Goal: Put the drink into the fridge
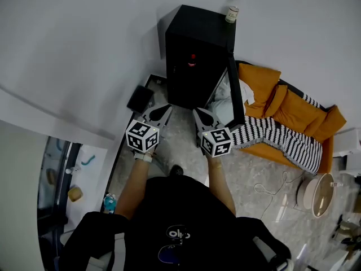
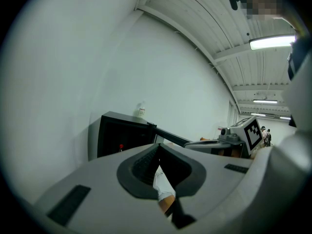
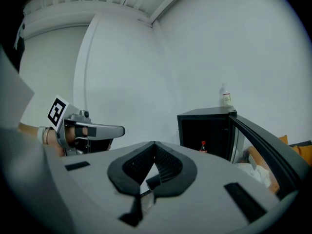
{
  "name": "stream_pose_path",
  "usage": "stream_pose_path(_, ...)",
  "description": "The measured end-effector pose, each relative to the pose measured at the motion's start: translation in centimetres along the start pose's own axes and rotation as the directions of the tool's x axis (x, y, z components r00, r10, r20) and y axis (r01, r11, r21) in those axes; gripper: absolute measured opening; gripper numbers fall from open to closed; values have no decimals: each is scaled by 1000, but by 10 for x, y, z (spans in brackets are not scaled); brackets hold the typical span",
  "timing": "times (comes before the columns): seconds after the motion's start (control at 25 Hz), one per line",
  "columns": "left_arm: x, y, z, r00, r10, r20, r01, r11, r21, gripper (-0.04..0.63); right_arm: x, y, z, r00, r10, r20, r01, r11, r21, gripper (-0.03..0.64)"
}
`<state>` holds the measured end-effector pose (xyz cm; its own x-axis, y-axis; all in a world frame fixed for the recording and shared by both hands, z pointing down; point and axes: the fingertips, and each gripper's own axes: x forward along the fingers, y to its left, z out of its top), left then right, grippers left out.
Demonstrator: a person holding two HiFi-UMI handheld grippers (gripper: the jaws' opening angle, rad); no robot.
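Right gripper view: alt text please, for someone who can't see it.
The right claw, shut and empty, fills the foreground; beyond it to the right, a black mini fridge stands with its door open and a red-capped drink bottle inside. A clear labelled bottle stands on top, and the left claw shows at left.

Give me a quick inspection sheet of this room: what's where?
Surface: pale stone-look floor, no table.
Job's things: black fridge, door open; a red-capped drink stands inside.
Clutter: clear bottle on the fridge top; dark flat object beside the fridge.
Grippers: left gripper and right gripper both shut, empty, aimed at the fridge.
Cables: thin cable looped on the floor.
Surroundings: orange sofa with striped blanket; white walls.
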<state>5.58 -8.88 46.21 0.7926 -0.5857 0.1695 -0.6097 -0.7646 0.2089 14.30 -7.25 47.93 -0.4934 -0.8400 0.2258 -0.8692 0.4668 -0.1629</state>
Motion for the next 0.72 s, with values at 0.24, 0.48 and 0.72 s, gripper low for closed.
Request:
stream_pose_path(0.24,-1,3,-2,1000,-1,-6,1,1000,-5,6,2,2,0,1000,-2,1,2,1000,-5,8)
stream_pose_path(0.48,-3,2,-4,1000,-17,-6,17,1000,-12,6,2,4,1,1000,-7,6,7,1000,1,8)
stream_pose_path(0.72,-2,2,-3,1000,-25,-7,25,1000,-13,6,3,6,2,1000,-5,3,5,1000,-6,8)
